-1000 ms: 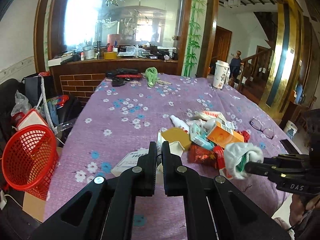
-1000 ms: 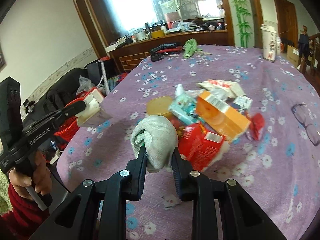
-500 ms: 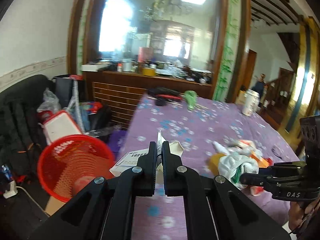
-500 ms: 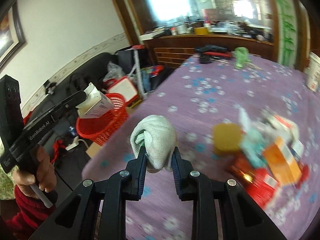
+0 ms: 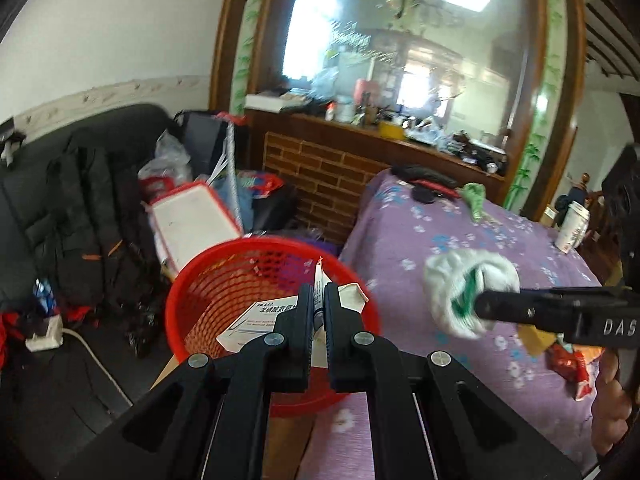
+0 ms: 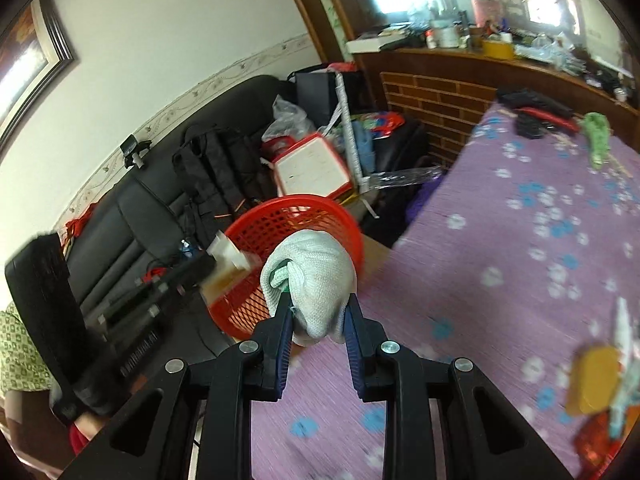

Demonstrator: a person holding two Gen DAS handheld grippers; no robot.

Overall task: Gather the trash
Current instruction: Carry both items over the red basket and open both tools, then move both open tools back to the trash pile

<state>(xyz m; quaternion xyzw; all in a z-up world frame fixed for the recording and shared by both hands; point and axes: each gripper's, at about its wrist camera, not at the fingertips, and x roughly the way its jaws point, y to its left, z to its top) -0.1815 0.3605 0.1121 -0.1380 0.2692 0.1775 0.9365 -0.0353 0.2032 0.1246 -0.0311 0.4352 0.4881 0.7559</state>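
Over the red plastic mesh basket (image 5: 224, 280) now, swung from the purple floral tablecloth (image 5: 420, 232): left gripper (image 5: 318, 304) clamps a white printed carton (image 5: 256, 316), right gripper (image 6: 316, 312) grips a balled white-green glove (image 6: 316, 276), both ready to drop.

Both wrist cameras look along their fingers, close over the red basket (image 5: 224, 280) (image 6: 280, 216) at twelve o'clock.

The basket (image 5: 224, 280) is bright red mesh. The small carton (image 5: 256, 320) is white with dark print, its flap cream. The balled cloth (image 6: 316, 276) is pale grey-white knit with a green core. The counter (image 6: 520, 260) wears a purple cloth dotted with white and blue flowers. Both grippers, left (image 5: 318, 312) and right (image 6: 318, 320), are black; the right has blue pads. The sofa (image 6: 132, 208) at far left is black.
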